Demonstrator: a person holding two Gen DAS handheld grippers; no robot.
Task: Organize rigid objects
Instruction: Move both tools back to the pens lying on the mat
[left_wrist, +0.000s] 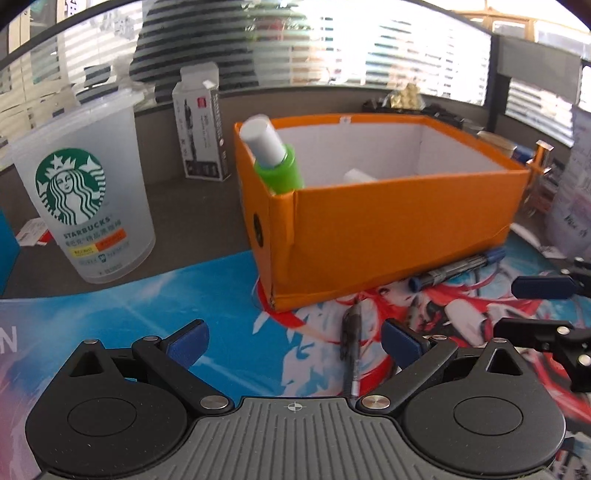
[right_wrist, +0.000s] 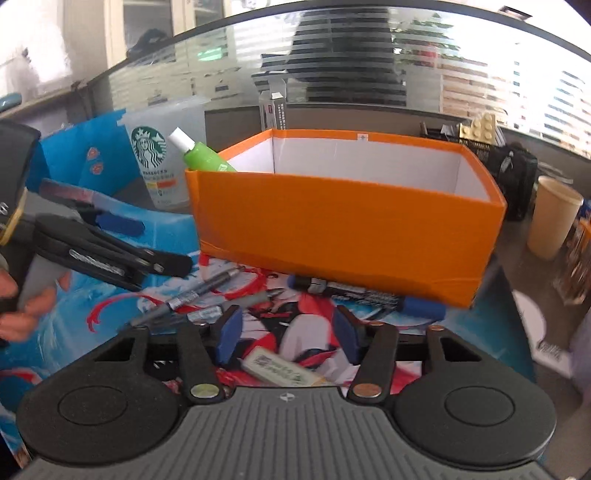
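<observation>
An orange box (left_wrist: 388, 236) stands on a printed mat (left_wrist: 147, 314); a green bottle with a white cap (left_wrist: 273, 155) leans in its near-left corner. My left gripper (left_wrist: 293, 341) is open and empty, low over the mat, with a black pen (left_wrist: 351, 354) lying just inside its right finger. A blue-capped marker (left_wrist: 458, 267) lies against the box front. My right gripper (right_wrist: 288, 334) is open and empty over a white eraser (right_wrist: 280, 367). The marker (right_wrist: 369, 295), two pens (right_wrist: 203, 291) and the box (right_wrist: 347, 225) lie ahead of it.
A Starbucks cup (left_wrist: 85, 195) stands left of the box, a pen carton (left_wrist: 203, 136) behind. The right gripper shows at the right of the left wrist view (left_wrist: 543, 306); the left gripper (right_wrist: 122, 251) and hand show left. A paper cup (right_wrist: 554, 218) stands right.
</observation>
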